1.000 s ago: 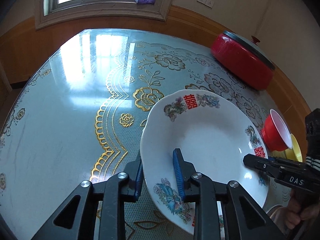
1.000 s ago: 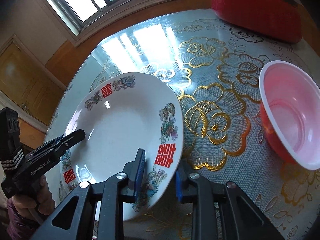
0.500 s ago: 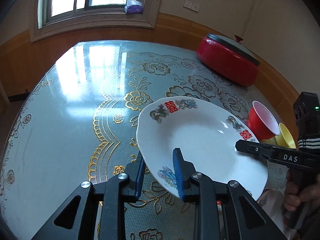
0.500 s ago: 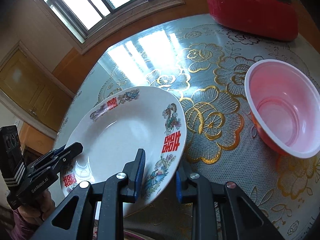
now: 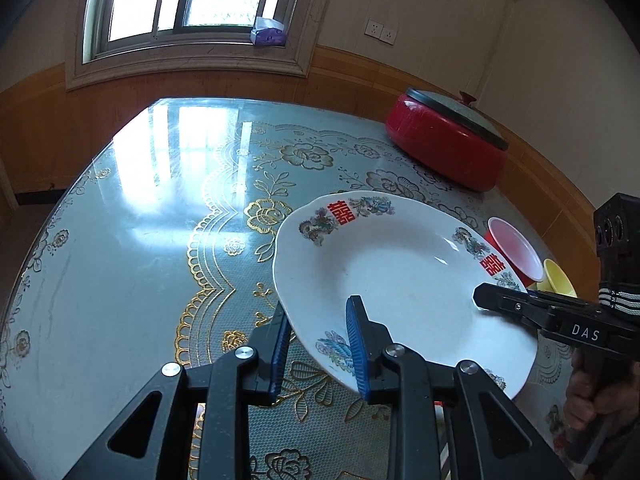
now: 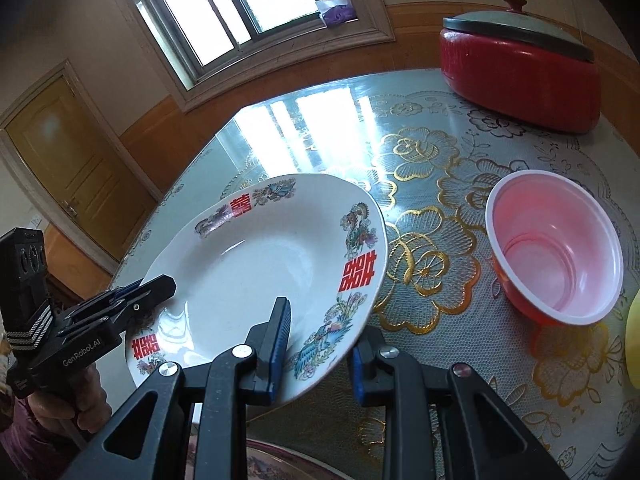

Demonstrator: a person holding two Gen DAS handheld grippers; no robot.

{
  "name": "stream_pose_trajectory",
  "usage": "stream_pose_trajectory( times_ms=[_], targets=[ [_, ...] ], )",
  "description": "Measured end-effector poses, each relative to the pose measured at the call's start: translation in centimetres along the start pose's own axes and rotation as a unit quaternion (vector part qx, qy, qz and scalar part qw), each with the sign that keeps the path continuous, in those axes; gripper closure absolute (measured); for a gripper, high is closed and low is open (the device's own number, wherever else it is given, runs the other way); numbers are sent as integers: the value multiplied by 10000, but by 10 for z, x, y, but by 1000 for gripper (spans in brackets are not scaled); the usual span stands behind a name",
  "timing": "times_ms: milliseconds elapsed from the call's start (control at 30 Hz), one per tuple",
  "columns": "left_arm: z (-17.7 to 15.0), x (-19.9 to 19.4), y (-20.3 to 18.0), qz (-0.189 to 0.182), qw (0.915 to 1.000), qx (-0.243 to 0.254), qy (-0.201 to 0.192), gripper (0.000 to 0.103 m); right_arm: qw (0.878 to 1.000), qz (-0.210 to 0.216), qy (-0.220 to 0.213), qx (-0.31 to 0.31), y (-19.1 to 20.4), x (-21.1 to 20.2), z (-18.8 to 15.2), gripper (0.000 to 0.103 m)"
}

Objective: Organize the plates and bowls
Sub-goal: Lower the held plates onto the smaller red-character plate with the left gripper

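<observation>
The white plate (image 5: pixel 404 280) with red characters and bird motifs on its rim is empty and sits tilted above the table (image 5: pixel 120 240), in the lower centre of both views. The left gripper (image 5: pixel 318 346) is clamped on its near rim, one blue pad on the top face and one under the edge; the right gripper (image 6: pixel 320 344) pinches the opposite rim the same way.

At the right of the right wrist view a red bowl (image 6: pixel 556 244) with a pale pink inside stands upright on the lace-patterned cloth, nothing in it. Just beside it a yellow bowl (image 5: pixel 558 280) shows only as a sliver (its contents cannot be seen). A red pot (image 6: pixel 520 76) under a grey lid (image 6: pixel 516 28) stands in the upper right, so its inside is hidden.

Along the bottom edge of the right wrist view, under the plate, a patterned rim of another dish (image 6: pixel 280 464) peeks out, mostly cut off by the gripper frame. The hand (image 5: pixel 596 392) at the lower right of the left wrist view is partly out of frame.
</observation>
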State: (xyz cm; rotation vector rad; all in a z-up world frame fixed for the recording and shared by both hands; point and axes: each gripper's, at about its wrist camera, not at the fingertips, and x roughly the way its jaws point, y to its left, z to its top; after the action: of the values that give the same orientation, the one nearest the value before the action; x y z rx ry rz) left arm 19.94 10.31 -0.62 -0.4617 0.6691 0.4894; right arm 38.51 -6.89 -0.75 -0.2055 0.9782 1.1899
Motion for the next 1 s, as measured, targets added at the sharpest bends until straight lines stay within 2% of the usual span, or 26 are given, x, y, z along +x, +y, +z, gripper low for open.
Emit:
stream_pose_trajectory(
  times_ms=[300,533,1000],
  targets=[
    [-9,-45,-21,-194,9992,70,-332,74,9993,147,-340,-102,10,-43,-11,78],
    [-32,-81,-40,-381,9983,64,-436,74,9985,207,-482,-131,15,-81,-38,78],
    [-95,-118,-71,-614,9978,128,-213,74,9991,181,-375,-114,14,-133,-112,78]
  ],
)
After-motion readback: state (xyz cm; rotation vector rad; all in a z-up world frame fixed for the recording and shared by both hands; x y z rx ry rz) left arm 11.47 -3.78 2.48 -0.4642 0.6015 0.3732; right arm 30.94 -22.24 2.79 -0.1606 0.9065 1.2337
